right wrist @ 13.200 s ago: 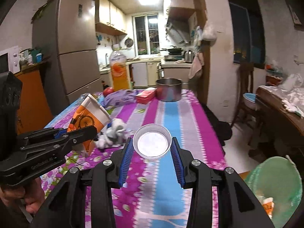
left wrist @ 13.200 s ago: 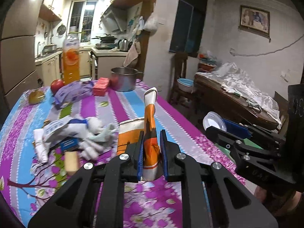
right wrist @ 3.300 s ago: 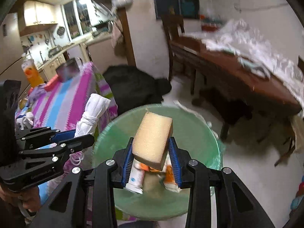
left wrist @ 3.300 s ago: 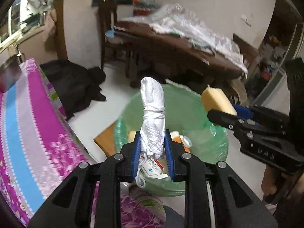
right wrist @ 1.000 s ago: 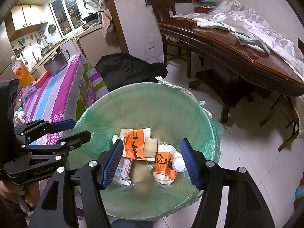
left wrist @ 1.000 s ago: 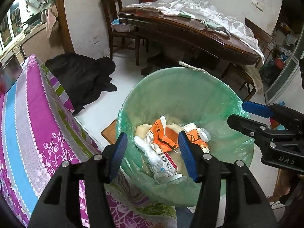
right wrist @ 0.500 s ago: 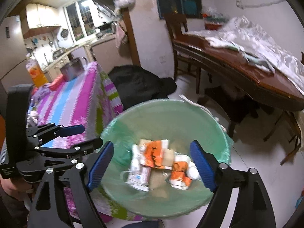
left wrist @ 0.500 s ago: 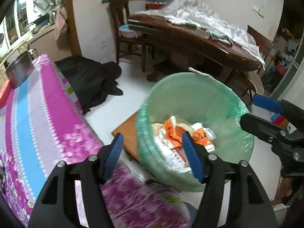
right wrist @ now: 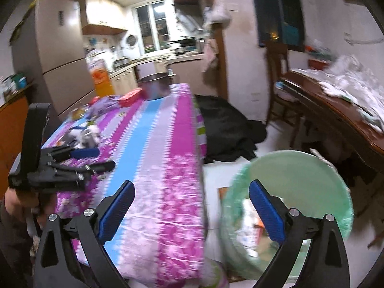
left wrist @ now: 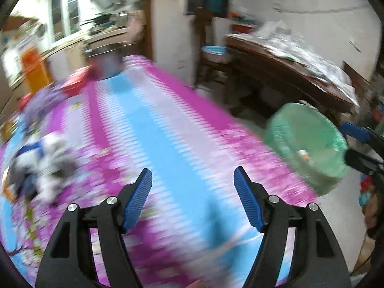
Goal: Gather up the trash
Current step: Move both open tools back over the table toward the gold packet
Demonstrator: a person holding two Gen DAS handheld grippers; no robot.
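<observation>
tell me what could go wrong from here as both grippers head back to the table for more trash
1. The green-lined trash bin stands close to the corner of the striped pink and blue tablecloth; a low swing of the right gripper might clip its rim.
2. The left gripper view is blurred, so its open jaws, just widening and empty, may scatter the white crumpled trash pile.

A striped, flowered tablecloth (right wrist: pixel 153 144) carries a steel pot (right wrist: pixel 154 85), red box (right wrist: pixel 129 99) and crumpled litter (left wrist: pixel 45 153).

Green-lined bin (right wrist: pixel 300 172) with wrappers, beside table (right wrist: pixel 168 144)
</observation>
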